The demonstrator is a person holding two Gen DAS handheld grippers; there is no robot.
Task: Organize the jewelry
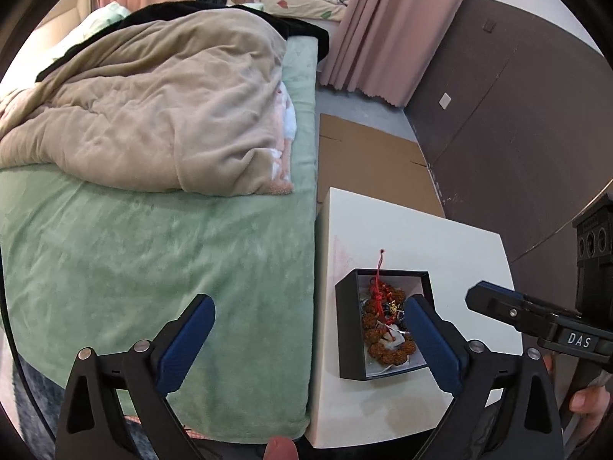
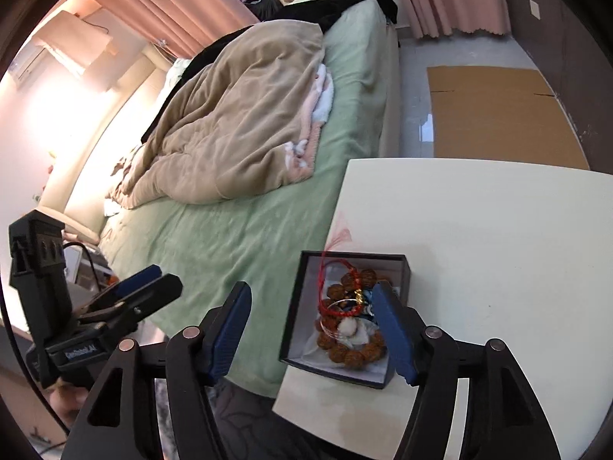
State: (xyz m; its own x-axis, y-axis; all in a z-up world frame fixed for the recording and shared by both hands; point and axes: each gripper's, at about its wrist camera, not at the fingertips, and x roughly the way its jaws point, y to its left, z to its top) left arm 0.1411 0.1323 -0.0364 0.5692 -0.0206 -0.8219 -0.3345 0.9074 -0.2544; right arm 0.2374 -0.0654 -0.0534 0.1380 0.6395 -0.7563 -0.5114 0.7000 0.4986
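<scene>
A black open box (image 1: 348, 329) (image 2: 295, 306) stands on the white table (image 1: 452, 253) (image 2: 498, 237) near its front left corner. Inside lie a brown bead bracelet (image 1: 373, 335) (image 2: 337, 349), a red cord (image 1: 379, 291) (image 2: 337, 308), and some small gold and silver pieces. My left gripper (image 1: 306, 341) is open and empty, held above the bed edge and the box. My right gripper (image 2: 312, 329) is open and empty above the box's left side. In the left wrist view the right gripper (image 1: 494, 303) shows at the right; in the right wrist view the left gripper (image 2: 153, 283) shows at the left.
A bed with a green sheet (image 1: 153, 253) (image 2: 245, 230) and a beige blanket (image 1: 153, 107) (image 2: 245, 122) adjoins the table's left side. Flat cardboard (image 1: 367, 153) (image 2: 498, 115) lies on the floor beyond the table. A dark wall (image 1: 517, 115) and pink curtains (image 1: 383, 27) stand behind.
</scene>
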